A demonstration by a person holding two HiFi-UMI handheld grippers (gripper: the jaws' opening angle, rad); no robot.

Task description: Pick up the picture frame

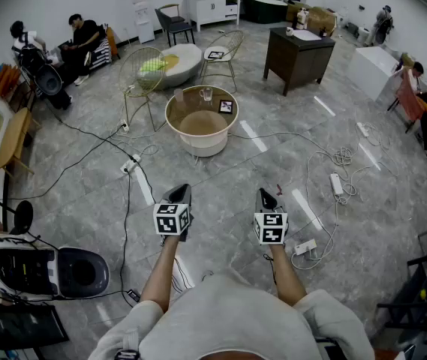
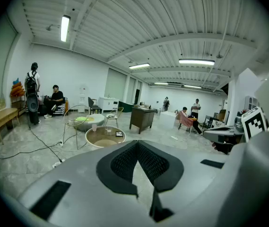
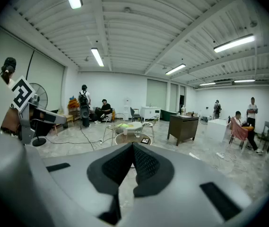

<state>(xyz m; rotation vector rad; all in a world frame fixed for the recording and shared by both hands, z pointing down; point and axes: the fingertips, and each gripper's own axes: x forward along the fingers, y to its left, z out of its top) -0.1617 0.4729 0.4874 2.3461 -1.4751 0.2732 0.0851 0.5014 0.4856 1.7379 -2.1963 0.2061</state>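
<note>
Across the grey tiled floor (image 1: pixel 221 178), the round counter (image 1: pixel 169 115) carries the picture frame (image 1: pixel 226 106), well apart from me. My left tongs (image 1: pixel 178 194) and right tongs (image 1: pixel 266 199) are pressed together, empty; approach, grasp, lift remain.

1. The picture frame (image 1: pixel 226 106) was small and square, with a dark border around a light picture.
2. It sat on the top of a round table (image 1: pixel 168 115), close to the rim on the right side in the head view.
3. It stood apart from a clear glass (image 1: pixel 206 94) on the same top.
4. In the left gripper view (image 2: pixel 119 134) and the right gripper view (image 3: pixel 145 140) it showed only as a tiny dark square; whether it lay flat or was propped up could not be told.
</note>
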